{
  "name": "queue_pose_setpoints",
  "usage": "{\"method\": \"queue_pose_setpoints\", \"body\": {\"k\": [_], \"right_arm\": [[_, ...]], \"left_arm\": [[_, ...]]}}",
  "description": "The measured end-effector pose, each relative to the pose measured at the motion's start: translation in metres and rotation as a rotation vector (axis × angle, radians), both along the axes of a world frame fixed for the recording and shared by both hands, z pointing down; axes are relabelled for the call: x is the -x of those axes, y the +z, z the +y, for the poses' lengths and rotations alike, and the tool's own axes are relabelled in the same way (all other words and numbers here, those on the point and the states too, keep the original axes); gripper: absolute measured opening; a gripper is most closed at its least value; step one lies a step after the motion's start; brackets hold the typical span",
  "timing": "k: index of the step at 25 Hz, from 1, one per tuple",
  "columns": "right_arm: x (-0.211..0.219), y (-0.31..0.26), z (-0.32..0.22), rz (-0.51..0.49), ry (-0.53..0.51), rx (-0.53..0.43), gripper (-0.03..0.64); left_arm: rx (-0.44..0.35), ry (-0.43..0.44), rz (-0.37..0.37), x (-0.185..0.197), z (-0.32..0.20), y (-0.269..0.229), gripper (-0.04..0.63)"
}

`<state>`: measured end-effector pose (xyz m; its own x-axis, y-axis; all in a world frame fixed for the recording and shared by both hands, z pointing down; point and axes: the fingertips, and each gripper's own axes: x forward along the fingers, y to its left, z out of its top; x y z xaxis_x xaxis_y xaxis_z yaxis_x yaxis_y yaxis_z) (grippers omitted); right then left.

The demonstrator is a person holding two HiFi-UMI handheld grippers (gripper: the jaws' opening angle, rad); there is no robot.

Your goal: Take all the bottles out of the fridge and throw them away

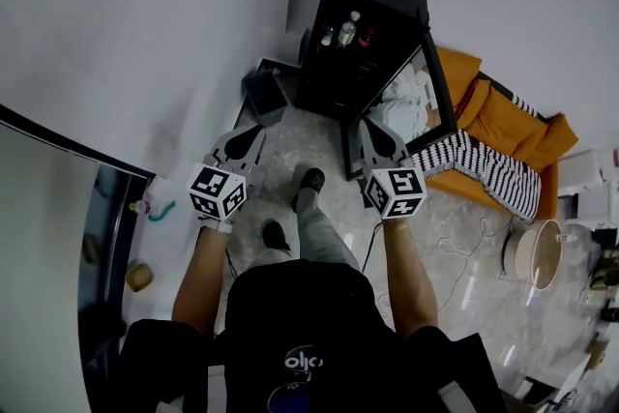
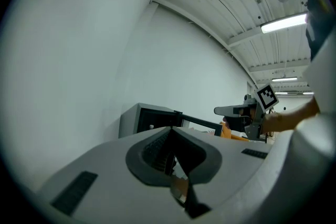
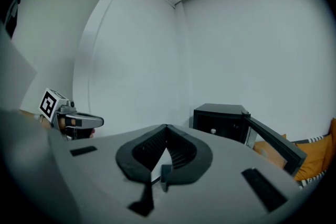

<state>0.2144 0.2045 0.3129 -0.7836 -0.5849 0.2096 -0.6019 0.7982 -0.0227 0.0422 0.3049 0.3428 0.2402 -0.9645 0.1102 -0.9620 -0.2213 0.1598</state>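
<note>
A black mini fridge (image 1: 358,14) stands against the wall with its door (image 1: 433,92) swung open to the right. On its upper shelf stand a clear bottle (image 1: 348,29), a small dark one (image 1: 327,37) and a red-capped one (image 1: 366,37). My left gripper (image 1: 258,126) and right gripper (image 1: 368,124) are both shut and empty, held side by side short of the fridge. The left gripper view shows its shut jaws (image 2: 170,129) with the fridge (image 2: 152,119) beyond. The right gripper view shows the same, with its gripper (image 3: 166,126) and the fridge (image 3: 220,120).
An orange cushion with a striped cloth (image 1: 484,145) lies right of the fridge door. A round pale bin (image 1: 537,251) and a loose cable (image 1: 464,247) are on the floor at the right. A dark box (image 1: 263,92) sits left of the fridge. A glass partition (image 1: 106,237) runs along the left.
</note>
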Motion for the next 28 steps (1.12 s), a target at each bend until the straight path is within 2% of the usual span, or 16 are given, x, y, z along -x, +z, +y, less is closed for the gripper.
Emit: {"method": "queue_pose_setpoints", "body": {"k": [8,16,22,28], "right_arm": [[0.024,0.02,-0.065,0.013,0.019,-0.004,0.002],[0.041,0.031,-0.161,-0.011,0.053,0.019,0.002],[0.047,0.034,-0.239,-0.025,0.063,0.034,0.002],[0.045,0.035,-0.301,-0.069,0.063,0.05,0.002]], "left_arm": [[0.017,0.025,-0.028,0.016,-0.074,0.004,0.002],[0.03,0.114,-0.063,0.011,-0.191,0.006,0.002],[0.032,0.136,-0.088,0.011,-0.278,-0.005,0.002],[0.043,0.151,-0.135,-0.002,-0.34,-0.012,0.002]]}}
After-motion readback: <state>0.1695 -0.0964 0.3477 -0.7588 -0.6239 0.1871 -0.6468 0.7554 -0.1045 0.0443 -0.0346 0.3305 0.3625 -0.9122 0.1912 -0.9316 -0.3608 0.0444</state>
